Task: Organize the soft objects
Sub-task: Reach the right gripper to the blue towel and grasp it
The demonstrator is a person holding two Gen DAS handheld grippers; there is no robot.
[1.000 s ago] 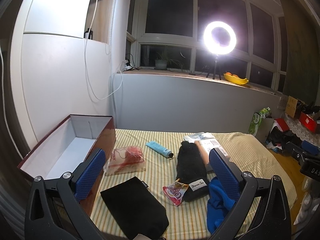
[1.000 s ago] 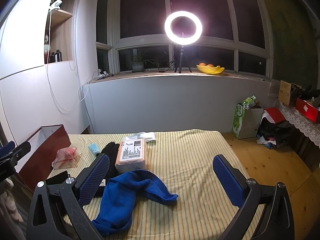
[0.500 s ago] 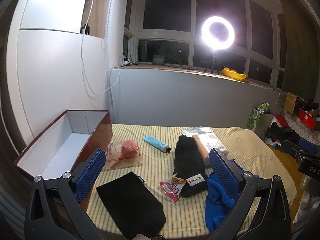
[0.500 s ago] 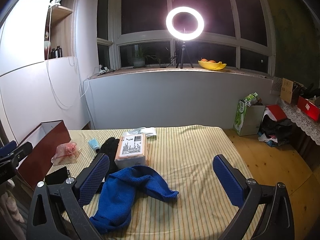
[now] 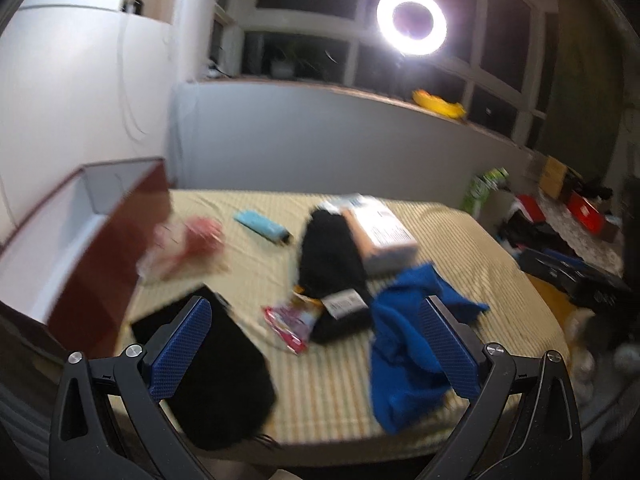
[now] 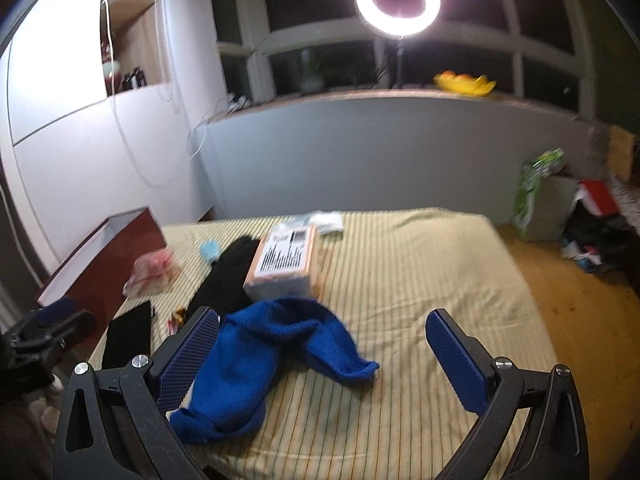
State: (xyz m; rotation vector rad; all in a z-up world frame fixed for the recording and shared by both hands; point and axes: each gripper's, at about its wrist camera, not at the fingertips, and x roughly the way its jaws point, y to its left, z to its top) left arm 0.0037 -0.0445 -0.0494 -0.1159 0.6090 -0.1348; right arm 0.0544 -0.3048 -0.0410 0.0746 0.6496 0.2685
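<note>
We cannot read any text here, because both views are blurred. On the orange-edged parcel (image 6: 283, 264) we see a white label with black barcode bars, but no letters or numbers come out clearly. The small white tag (image 5: 344, 303) on the black garment (image 5: 332, 256) and the print on the red snack packet (image 5: 291, 320) are also unreadable.

Your left gripper (image 5: 314, 350) and right gripper (image 6: 322, 356) both hang level, fingers spread wide, holding nothing.
</note>
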